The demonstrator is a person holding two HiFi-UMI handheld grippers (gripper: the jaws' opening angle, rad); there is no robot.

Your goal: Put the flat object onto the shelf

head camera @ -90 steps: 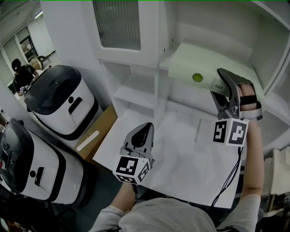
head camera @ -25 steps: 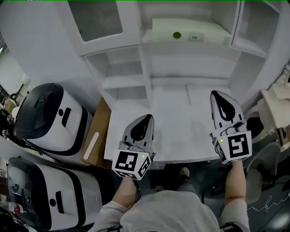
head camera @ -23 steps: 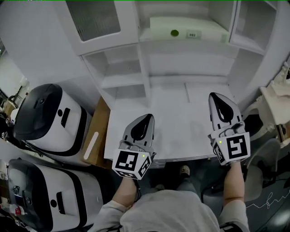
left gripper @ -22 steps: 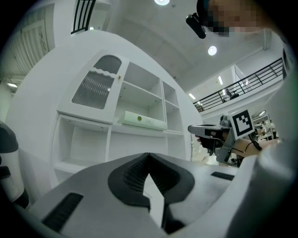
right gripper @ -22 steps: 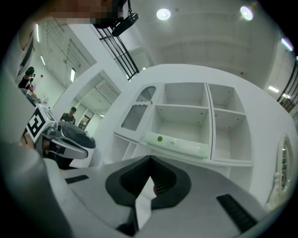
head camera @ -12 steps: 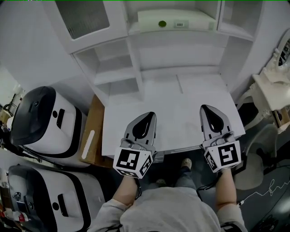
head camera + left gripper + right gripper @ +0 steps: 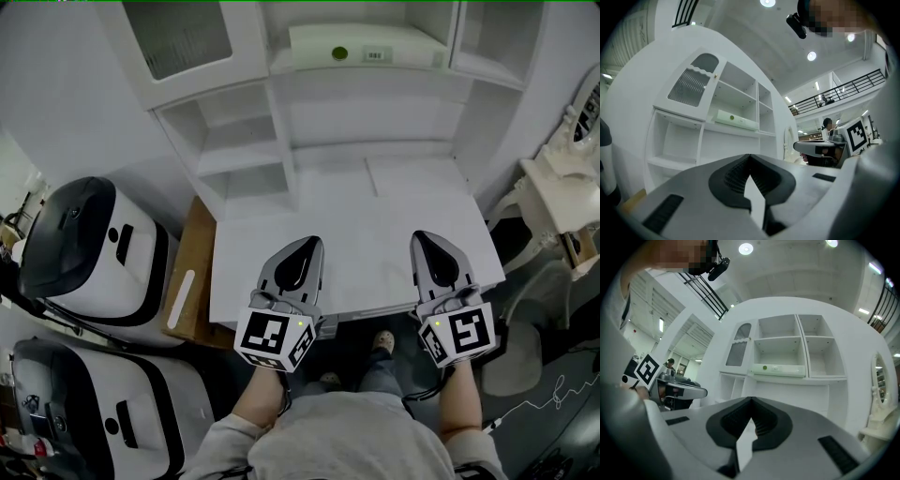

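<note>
Now we hold both grippers low over the near edge of the white desk top [image 7: 375, 225], side by side and well apart from each other. Our left gripper [image 7: 308, 244] has its jaws pressed together with nothing between them; its own view shows the dark pads meeting at the tip. Our right gripper [image 7: 421, 237] is the same, with its jaws together and empty.

The flat object [image 7: 361, 49] is a pale green slab with a darker green dot and a small label on its front edge. It lies on the upper shelf [image 7: 375, 73] in the middle bay of the white cabinet, well apart from both grippers. Both gripper views look up at it there.

To our left, two white and black appliances [image 7: 84, 244] stand on the floor. A brown cardboard piece [image 7: 190, 281] sits between them and the desk.
</note>
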